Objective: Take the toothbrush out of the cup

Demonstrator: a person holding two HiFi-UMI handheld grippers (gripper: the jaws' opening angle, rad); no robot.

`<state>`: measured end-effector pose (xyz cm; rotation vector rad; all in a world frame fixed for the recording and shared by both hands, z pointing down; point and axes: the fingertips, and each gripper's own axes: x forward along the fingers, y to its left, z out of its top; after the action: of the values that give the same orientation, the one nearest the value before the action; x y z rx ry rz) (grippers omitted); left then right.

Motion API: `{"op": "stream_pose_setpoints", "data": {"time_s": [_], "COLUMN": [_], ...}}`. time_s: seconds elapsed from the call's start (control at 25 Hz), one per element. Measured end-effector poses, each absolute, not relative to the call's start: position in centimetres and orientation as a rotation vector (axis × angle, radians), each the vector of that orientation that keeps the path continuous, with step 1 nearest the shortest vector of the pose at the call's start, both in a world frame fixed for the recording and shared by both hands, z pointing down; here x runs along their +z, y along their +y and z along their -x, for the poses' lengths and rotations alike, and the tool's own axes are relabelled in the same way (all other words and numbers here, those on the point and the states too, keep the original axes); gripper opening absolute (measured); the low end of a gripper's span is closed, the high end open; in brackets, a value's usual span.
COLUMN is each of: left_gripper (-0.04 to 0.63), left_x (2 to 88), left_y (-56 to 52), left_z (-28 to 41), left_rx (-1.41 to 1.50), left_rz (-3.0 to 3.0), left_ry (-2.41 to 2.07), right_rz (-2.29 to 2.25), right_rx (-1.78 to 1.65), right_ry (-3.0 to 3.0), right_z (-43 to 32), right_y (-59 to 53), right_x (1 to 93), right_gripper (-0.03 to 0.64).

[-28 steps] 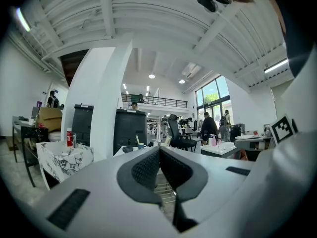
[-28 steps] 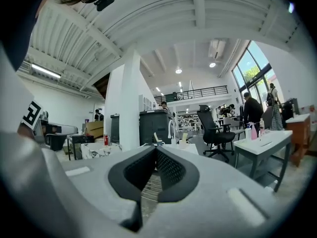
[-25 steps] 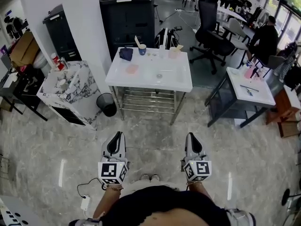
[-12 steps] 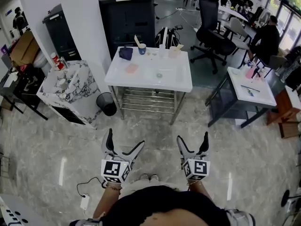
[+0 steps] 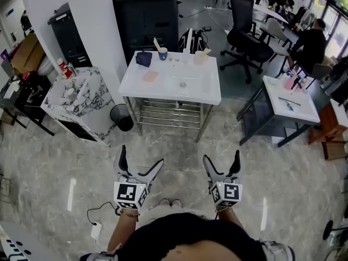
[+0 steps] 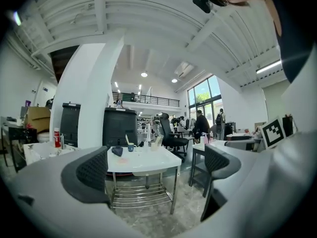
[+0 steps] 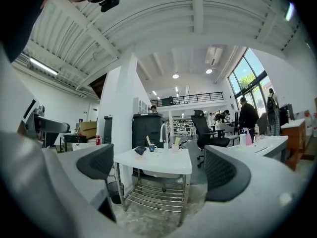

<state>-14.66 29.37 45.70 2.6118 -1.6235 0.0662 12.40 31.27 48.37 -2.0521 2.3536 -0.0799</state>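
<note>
The left gripper point(image 5: 140, 156) and the right gripper point(image 5: 222, 157) have just been opening, and both now stand with jaws wide apart and nothing between them, well short of the white table point(image 5: 202, 87). The one toothbrush point(image 5: 157, 43), a pale stick, leans leftward out of the single small blue cup point(image 5: 163, 55) near the table's far edge, just right of one dark blue bundle point(image 5: 144, 60).

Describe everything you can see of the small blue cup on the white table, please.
The blue cup is small and dark blue. It stands upright near the far left corner of the white table. A pale stick, probably the toothbrush, leans out of it to the left. A dark object lies close on its left. The material is too small to tell. Nothing grips it.
</note>
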Motion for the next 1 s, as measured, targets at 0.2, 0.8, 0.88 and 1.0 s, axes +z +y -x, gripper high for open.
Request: {"op": "stream_pose_setpoints", "data": {"time_s": [0.2,0.8,0.88,1.0], "left_gripper": [0.577,0.575,0.575,0.575], "left_x": [46.3,47.1,47.1,47.2], "left_y": [29.3,28.3,27.3,25.2], "left_z": [13.9,13.6,13.7,14.1], "left_rx": [0.073,0.054,0.049,0.033], "left_rz": [-2.599,-2.578,-2.586,-2.580], "left_ry": [-1.621,-1.671,-1.678,-1.691], "right_rz": [2.002,1.881,1.886,1.899], "right_rx": [-0.080,-0.083,-0.083,-0.073], "right_ry": [2.412,2.536,2.535,2.528], "right_z": [-12.8,-13.0,-13.0,-13.2], "right_y": [31.4,30.0,28.9,26.7], "right_x": [49.0,50.7,50.8,51.0], "right_gripper": [0.546,0.546,0.546,0.546]}}
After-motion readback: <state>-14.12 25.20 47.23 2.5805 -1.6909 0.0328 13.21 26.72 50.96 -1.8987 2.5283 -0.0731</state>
